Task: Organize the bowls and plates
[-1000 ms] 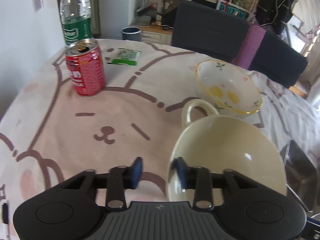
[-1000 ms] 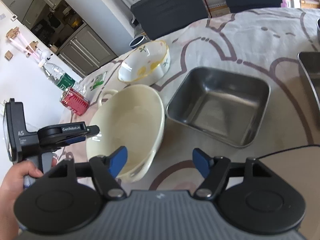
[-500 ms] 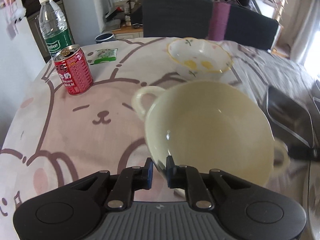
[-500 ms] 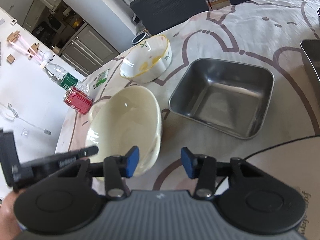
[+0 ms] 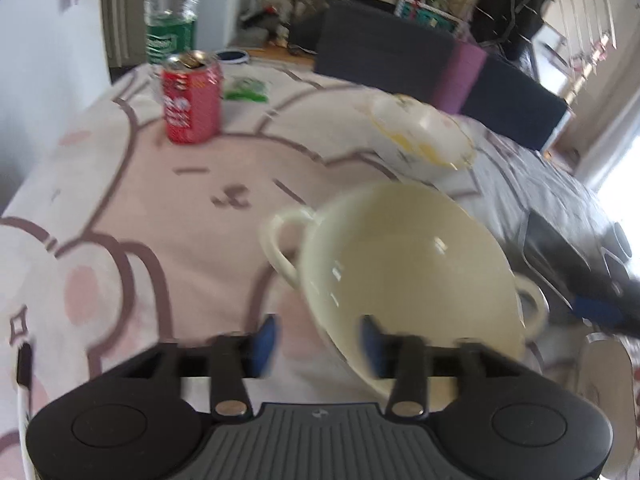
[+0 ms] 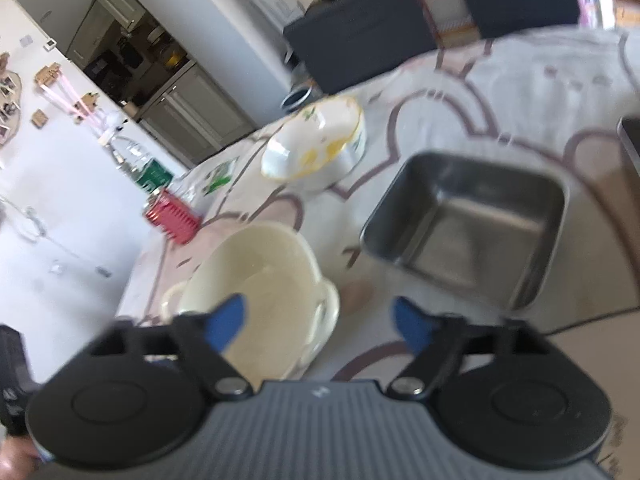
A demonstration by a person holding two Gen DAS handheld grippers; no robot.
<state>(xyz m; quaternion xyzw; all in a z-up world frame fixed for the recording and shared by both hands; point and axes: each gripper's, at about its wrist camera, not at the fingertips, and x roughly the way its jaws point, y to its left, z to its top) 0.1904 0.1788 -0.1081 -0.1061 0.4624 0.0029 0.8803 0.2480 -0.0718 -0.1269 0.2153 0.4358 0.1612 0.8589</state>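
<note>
on the bear-print tablecloth (image 5: pixel 120 216) a steel square tray (image 6: pixel 468 224) sits empty beside the cream two-handled bowl (image 5: pixel 404 276), empty too, handles pointing left and right; behind it the floral bowl (image 5: pixel 424 136), a red can (image 5: pixel 191 98) and water bottle (image 5: pixel 170 20). left gripper (image 5: pixel 316 340) just opened, released, bowl rim between its pads; right gripper (image 6: pixel 320 322) just opened, holding nothing

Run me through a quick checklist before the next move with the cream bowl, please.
1. Left claw released: ok; jaws just opened, cream bowl rim between them, unpressed.
2. Right claw open: ok; jaws just opened, bowl's near edge between them, ungripped.
3. Bowl settled flat on tablecloth: cannot tell, blurred.
4. Floral bowl empty: ok.
5. Steel tray empty: ok.
</note>
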